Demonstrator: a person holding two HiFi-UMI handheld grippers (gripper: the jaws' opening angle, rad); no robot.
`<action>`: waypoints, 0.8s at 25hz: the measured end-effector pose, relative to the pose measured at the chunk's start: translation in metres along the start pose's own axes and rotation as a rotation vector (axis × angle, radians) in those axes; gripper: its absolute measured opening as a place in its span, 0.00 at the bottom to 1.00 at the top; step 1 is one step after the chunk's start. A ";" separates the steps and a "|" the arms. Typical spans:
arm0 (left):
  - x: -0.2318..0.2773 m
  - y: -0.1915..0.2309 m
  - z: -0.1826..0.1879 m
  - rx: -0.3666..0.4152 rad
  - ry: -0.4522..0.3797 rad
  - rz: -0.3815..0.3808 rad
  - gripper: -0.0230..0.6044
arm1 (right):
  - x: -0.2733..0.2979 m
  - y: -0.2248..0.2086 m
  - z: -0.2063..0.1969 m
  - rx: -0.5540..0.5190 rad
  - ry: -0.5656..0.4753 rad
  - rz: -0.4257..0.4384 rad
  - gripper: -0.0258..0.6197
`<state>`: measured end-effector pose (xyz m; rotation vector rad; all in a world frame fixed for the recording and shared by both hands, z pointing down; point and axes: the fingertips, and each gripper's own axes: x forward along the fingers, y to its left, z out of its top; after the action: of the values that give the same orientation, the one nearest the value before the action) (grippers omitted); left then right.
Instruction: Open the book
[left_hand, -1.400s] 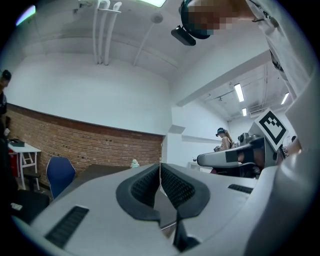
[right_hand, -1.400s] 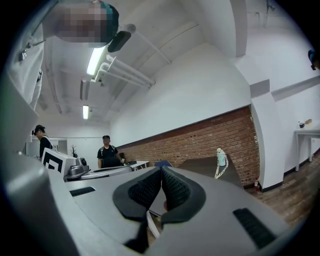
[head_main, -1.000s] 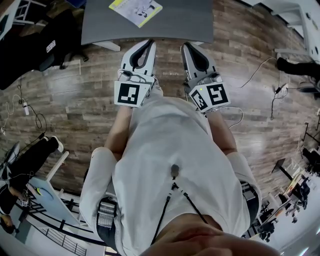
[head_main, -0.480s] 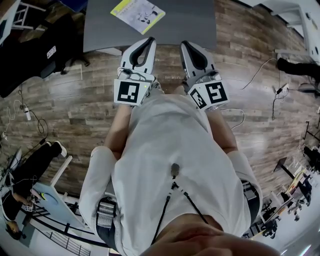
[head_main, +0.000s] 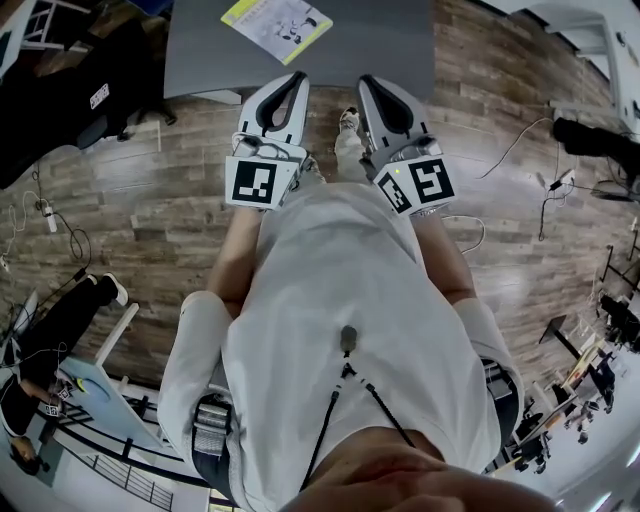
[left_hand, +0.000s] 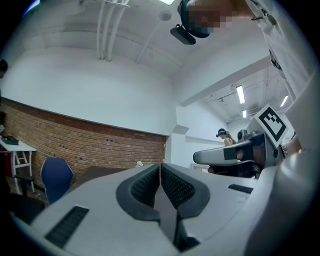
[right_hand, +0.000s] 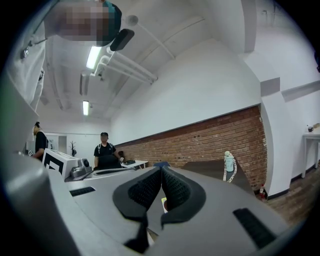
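Note:
The book (head_main: 277, 25), thin with a yellow-and-white cover, lies closed on the grey table (head_main: 380, 40) at the top of the head view. My left gripper (head_main: 299, 77) and right gripper (head_main: 367, 80) are held level side by side, tips at the table's near edge, short of the book. Both are shut with nothing between the pads. In the left gripper view the jaws (left_hand: 160, 168) meet in a line, with the right gripper (left_hand: 227, 155) alongside. In the right gripper view the jaws (right_hand: 161, 171) are also together, and a yellow sliver of the book (right_hand: 163, 204) shows below them.
Wood-plank floor (head_main: 500, 150) surrounds the table. A black chair (head_main: 70, 90) stands at the left and a blue chair (left_hand: 55, 177) by a brick wall. A pale bottle (right_hand: 229, 167) stands on the table's far side. A person in black (right_hand: 105, 152) stands further off. Cables (head_main: 540, 180) lie at the right.
Both grippers have moved forward a little to the table's near edge. A shoe has come into view on the floor between them. The jaws stay shut.

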<state>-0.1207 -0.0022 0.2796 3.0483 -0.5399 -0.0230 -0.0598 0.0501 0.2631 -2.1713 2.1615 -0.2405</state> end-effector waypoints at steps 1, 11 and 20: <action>0.002 0.001 -0.001 0.002 0.001 0.007 0.08 | 0.002 -0.003 0.000 0.001 0.002 0.006 0.10; 0.038 0.022 -0.003 -0.003 0.016 0.090 0.08 | 0.037 -0.037 0.005 0.006 0.020 0.077 0.10; 0.103 0.048 0.002 -0.037 -0.045 0.177 0.08 | 0.091 -0.092 0.005 0.014 0.050 0.147 0.10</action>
<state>-0.0403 -0.0832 0.2793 2.9586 -0.8010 -0.0943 0.0316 -0.0404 0.2781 -2.0078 2.3258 -0.3028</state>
